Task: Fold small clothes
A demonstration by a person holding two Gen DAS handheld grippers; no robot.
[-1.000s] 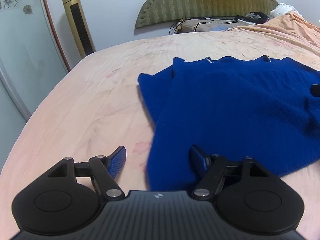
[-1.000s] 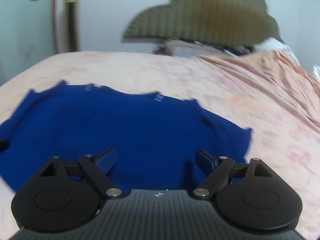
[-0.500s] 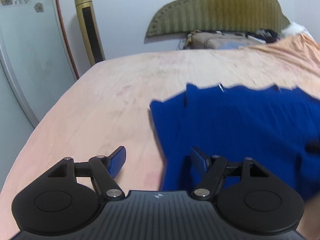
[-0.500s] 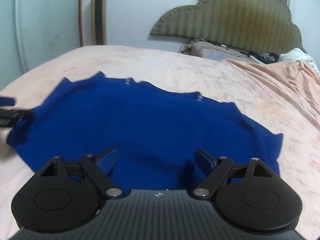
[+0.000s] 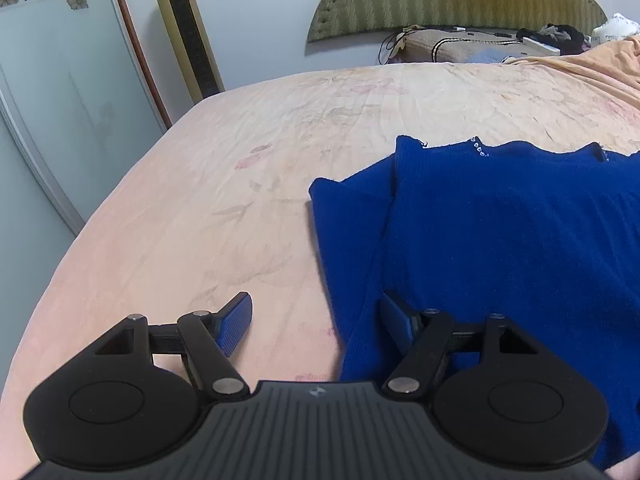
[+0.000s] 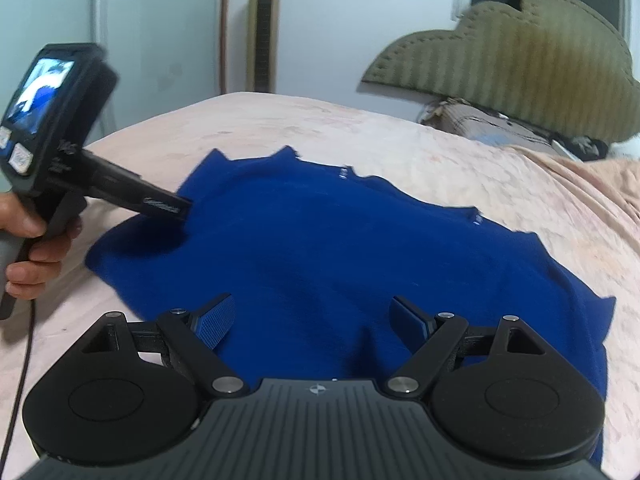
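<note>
- Framing differs from one second earlier: in the left wrist view the blue garment now sits further right and its left edge falls between the jaws of the left gripper; previously that edge lay nearer the left finger.
- In the right wrist view the left gripper and the hand holding it have entered at the left side; one second earlier only a dark sliver showed there.
- Right wrist view is sharper than before, and the garment fills the centre instead of the left half.
- Left gripper: jaws wide apart, nothing clamped; the right finger is over the garment, the left finger over bare bed sheet.
- Right gripper: jaws wide apart, nothing clamped, both fingers above blue cloth.
- Garment lies flat on the peach bed sheet, well short of the headboard.
- Long axis runs side to side across the bed; the notched edge with small white marks points toward the headboard.
- One sleeve is folded in along the left side.
</note>
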